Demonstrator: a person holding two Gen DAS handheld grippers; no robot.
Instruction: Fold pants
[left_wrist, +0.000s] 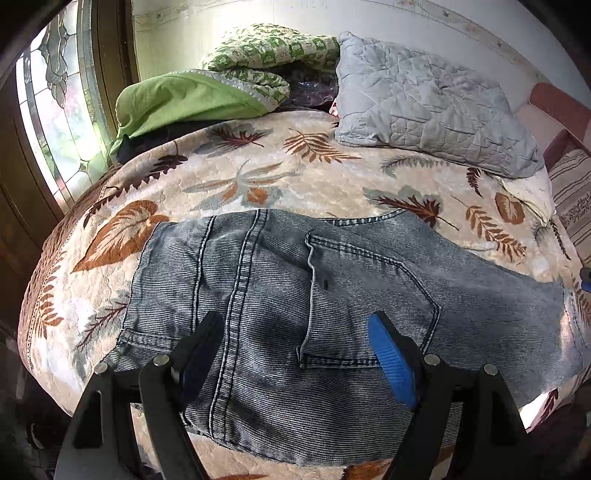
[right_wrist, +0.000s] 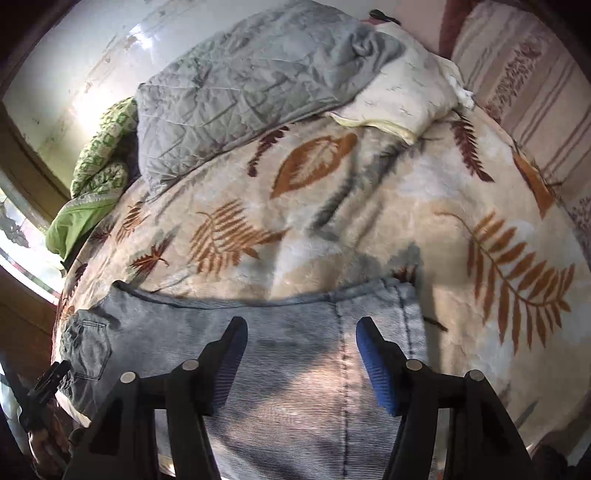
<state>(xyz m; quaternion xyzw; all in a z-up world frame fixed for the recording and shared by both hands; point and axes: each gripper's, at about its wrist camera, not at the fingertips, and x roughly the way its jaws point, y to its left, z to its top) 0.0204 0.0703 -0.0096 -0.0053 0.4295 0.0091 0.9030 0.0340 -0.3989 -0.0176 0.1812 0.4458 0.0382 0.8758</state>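
Currently we see the jeans (left_wrist: 295, 295) lying folded and flat on the bed's leaf-print blanket (left_wrist: 258, 177), back pocket facing up. Our left gripper (left_wrist: 295, 354) hangs above the pocket area, jaws apart, nothing between the pads. Our right gripper (right_wrist: 301, 354) hangs over the paler end of the jeans (right_wrist: 295, 387), jaws likewise apart and holding nothing. A grey quilted pillow (left_wrist: 424, 99) and a green patterned cover (left_wrist: 266, 51) sit at the bed's far side.
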